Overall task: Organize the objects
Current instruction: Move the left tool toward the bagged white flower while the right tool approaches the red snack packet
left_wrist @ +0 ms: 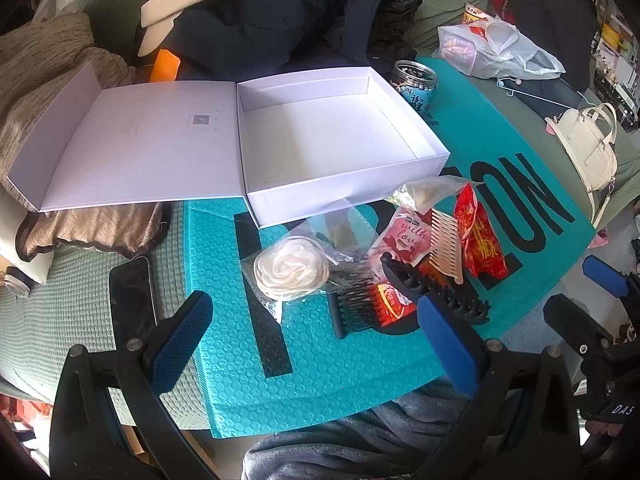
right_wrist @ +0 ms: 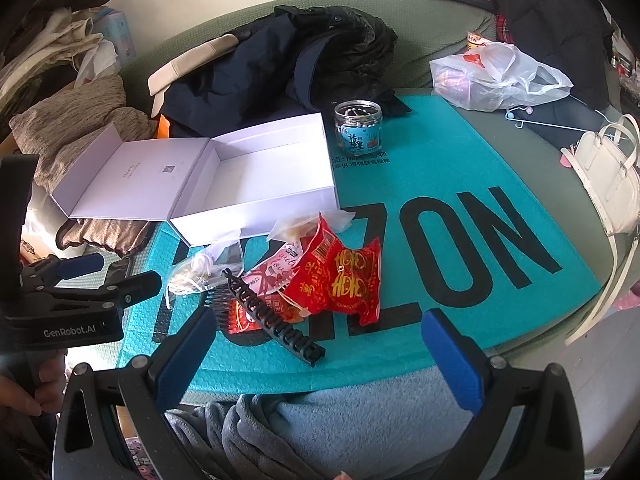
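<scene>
Centrally, a large teal bubble-wrap mailer printed with black block letters (left_wrist: 472, 184) lies flat over a sage-green textured cover (left_wrist: 72, 304), and every task item rests on it. Next in size, an open white cardboard gift box with a hinged lid folded out flat to its left (left_wrist: 344, 184) sits at the mailer's far left edge, nothing visible in its tray. A dark navy jacket (left_wrist: 280, 16) is heaped behind the box, and a cream leather handbag (left_wrist: 588, 148) lies off the mailer to the right. A clear plastic jar with a blue label (right_wrist: 359, 130) stands just beyond the box's far right corner. Near the box's front wall lies a small cluster: two red foil snack packets with gold print (right_wrist: 344, 284), a pink "with love" sachet (left_wrist: 404, 240), a white fabric rose in a clear bag (left_wrist: 292, 268), a cream wide-toothed comb (left_wrist: 444, 244) leaning across the red packets, a black claw hair clip (left_wrist: 436, 292), and a black side comb (left_wrist: 352, 308). A black smartphone (left_wrist: 132, 296) lies face up left of the mailer. The left gripper (left_wrist: 320, 328) and the right gripper (right_wrist: 320, 344) each hover above the near edge with jaws spread wide, gripping nothing.
</scene>
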